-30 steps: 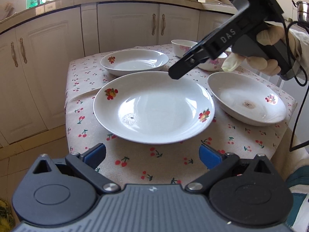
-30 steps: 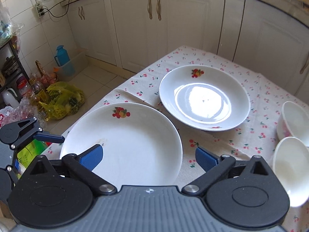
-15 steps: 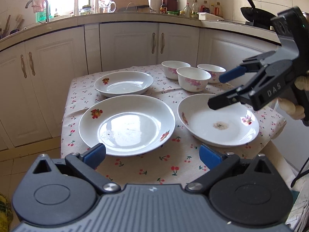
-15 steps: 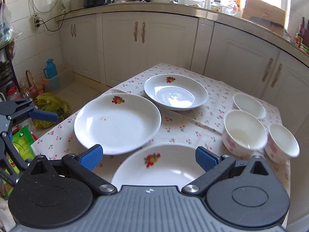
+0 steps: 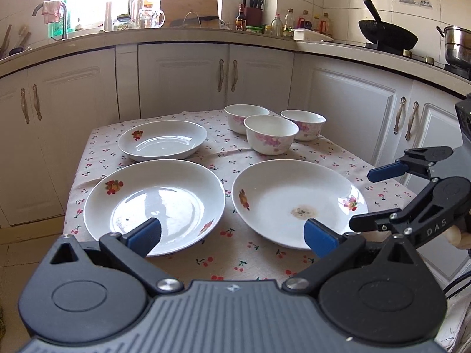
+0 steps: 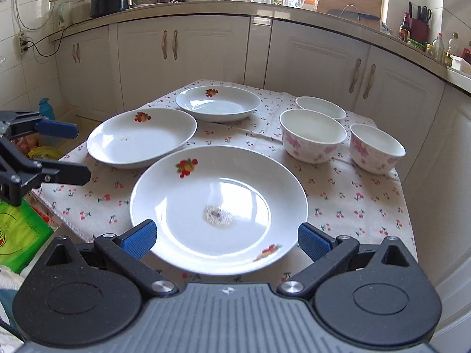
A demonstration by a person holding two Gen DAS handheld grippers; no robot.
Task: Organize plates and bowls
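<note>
- Apparently nothing is stacked yet: three plates and three bowls sit apart on the tablecloth (image 5: 250, 253).
- Left gripper (image 5: 232, 235) and right gripper (image 6: 225, 238) both gape wide, holding nothing.
- Stained plate (image 6: 219, 209) fills the right view's centre; the next move, likely, is pinching its near rim.
- Bowls (image 6: 313, 135) wait upper right.

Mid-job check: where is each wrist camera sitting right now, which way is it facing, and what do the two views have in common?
Left wrist: on the left gripper, at the table's near edge, facing the cabinets; jaws open before the two near plates; right gripper and fingertips at right.
Right wrist: on the right gripper, at the near edge, facing the cabinets; jaws open around the stained plate; left gripper at left.
Shared: three plates, three bowls, the cherry tablecloth.
</note>
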